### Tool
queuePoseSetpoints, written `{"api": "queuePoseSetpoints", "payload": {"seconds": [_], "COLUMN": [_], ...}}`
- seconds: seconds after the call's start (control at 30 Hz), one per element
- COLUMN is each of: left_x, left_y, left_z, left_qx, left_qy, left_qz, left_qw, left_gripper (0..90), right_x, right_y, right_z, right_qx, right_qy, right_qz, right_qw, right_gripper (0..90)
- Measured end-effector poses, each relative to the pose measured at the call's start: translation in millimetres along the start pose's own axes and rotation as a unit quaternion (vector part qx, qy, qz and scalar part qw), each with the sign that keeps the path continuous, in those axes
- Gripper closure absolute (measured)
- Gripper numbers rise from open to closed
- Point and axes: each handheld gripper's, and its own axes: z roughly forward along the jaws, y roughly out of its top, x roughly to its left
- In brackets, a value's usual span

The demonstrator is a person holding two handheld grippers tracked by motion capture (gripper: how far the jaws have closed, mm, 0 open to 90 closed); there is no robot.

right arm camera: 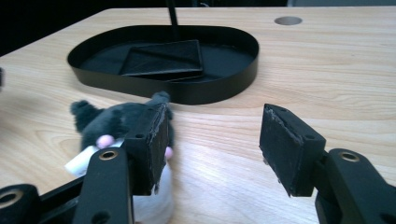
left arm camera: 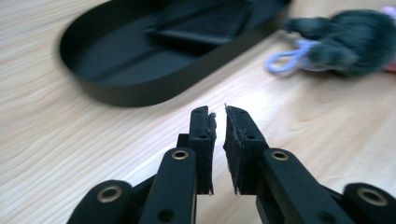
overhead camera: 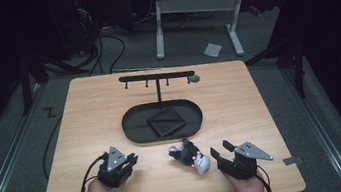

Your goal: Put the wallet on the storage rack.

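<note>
A small grey and white plush toy [overhead camera: 189, 156] with pink spots lies on the wooden table near its front edge, between my two grippers. My left gripper [overhead camera: 131, 159] rests on the table left of it. In the left gripper view its jaws [left arm camera: 220, 112] stand a narrow gap apart with nothing between them, and the toy [left arm camera: 348, 44] lies blurred at the far right with a pale blue loop. My right gripper [overhead camera: 220, 148] is open wide and empty [right arm camera: 215, 112]. The toy [right arm camera: 112, 123] sits just outside its left jaw.
A black oval tray [overhead camera: 133, 131] sits mid-table with a flat black square pad [overhead camera: 166, 121] in it. From the tray rises a black hook rail [overhead camera: 155, 76]. A round grey grommet [overhead camera: 195, 78] lies behind. A white desk frame [overhead camera: 234, 26] stands on the floor beyond.
</note>
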Motion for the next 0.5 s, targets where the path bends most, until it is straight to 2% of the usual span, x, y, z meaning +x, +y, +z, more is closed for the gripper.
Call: {"api": "queuePoseSetpoints", "payload": {"seconds": [0.07,0.13,0.17,0.2,0.27,0.33,0.43,0.5], "left_x": [8.2,16.5,16.5,25.0,31.0,32.7,34.0,34.4], "left_y": [-8.5,-13.3,-13.3,-14.4,-15.0,-14.9,-16.9,-18.8], "left_z": [-2.2,-3.3,-3.3,-5.7,-6.8,-7.3,-9.5,-11.0], "left_qx": [-0.002,0.006,0.006,-0.002,-0.010,-0.013,-0.016,-0.016], "left_qy": [0.010,0.011,0.011,0.008,0.009,0.010,0.012,0.004], "left_qz": [-0.004,-0.009,-0.009,-0.027,-0.042,-0.046,-0.047,-0.056], "left_qw": [0.9999,0.9999,0.9999,0.9996,0.9990,0.9988,0.9987,0.9983], "left_gripper": [79.9,79.6,79.1,78.4,76.2,73.8,68.1,64.5], "right_x": [-3.1,-6.0,-6.7,-7.6,-8.8,-9.2,-10.2,-11.7], "right_y": [0.1,0.2,0.2,0.1,-0.3,-0.5,0.1,1.8], "right_z": [0.9,1.7,1.9,2.1,2.4,2.7,5.5,6.7], "right_qx": [0.001,0.003,0.004,0.006,0.011,0.013,0.032,0.046], "right_qy": [-0.006,-0.016,-0.020,-0.023,-0.033,-0.038,-0.056,-0.058], "right_qz": [0.002,-0.001,-0.002,-0.005,-0.017,-0.021,-0.040,-0.044], "right_qw": [1.0000,0.9999,0.9998,0.9997,0.9993,0.9990,0.9971,0.9963], "right_gripper": [42.2,43.3,43.9,44.5,46.5,47.2,50.3,51.0]}}
